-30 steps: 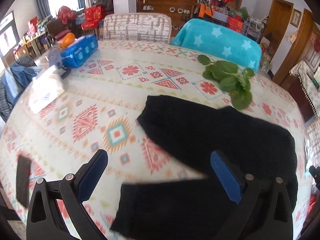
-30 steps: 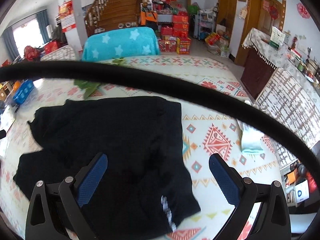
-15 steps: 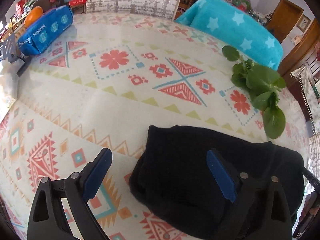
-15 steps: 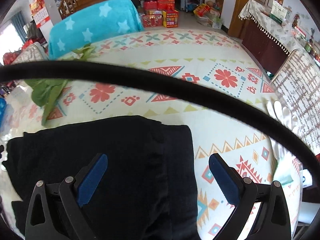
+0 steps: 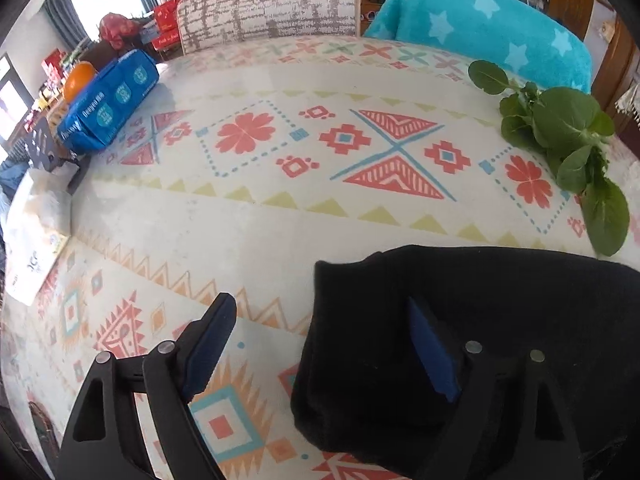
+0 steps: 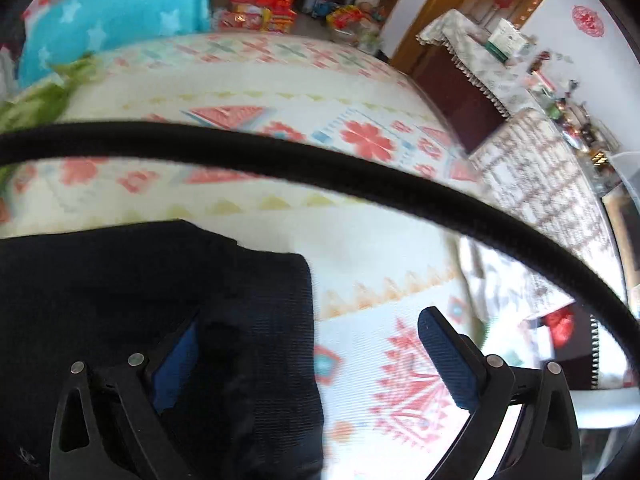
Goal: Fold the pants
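Observation:
Black pants (image 5: 500, 300) lie flat on a table with a patterned cloth (image 5: 280, 208). My left gripper (image 5: 320, 308) points steeply down at their far left corner. Its left finger (image 5: 212, 332) is over bare cloth and its right finger (image 5: 432, 352) is over the fabric. The jaws are closing, with the pants' edge between them and no pad pressing on it. In the right wrist view, the pants (image 6: 120, 280) fill the lower left. My right gripper (image 6: 310, 320) stands open astride their far right corner, its right finger (image 6: 444, 356) over the tablecloth (image 6: 360, 248).
Leafy greens (image 5: 560, 140) lie just beyond the pants. A blue package (image 5: 108, 108), an orange (image 5: 78, 80) and a white bag (image 5: 36, 232) sit at the left. Two covered chairs (image 5: 268, 4) stand behind. A black cable (image 6: 320, 168) crosses the right wrist view.
Both grippers have come down and forward to the far corners of the pants, which now look larger. The left jaws have narrowed a little.

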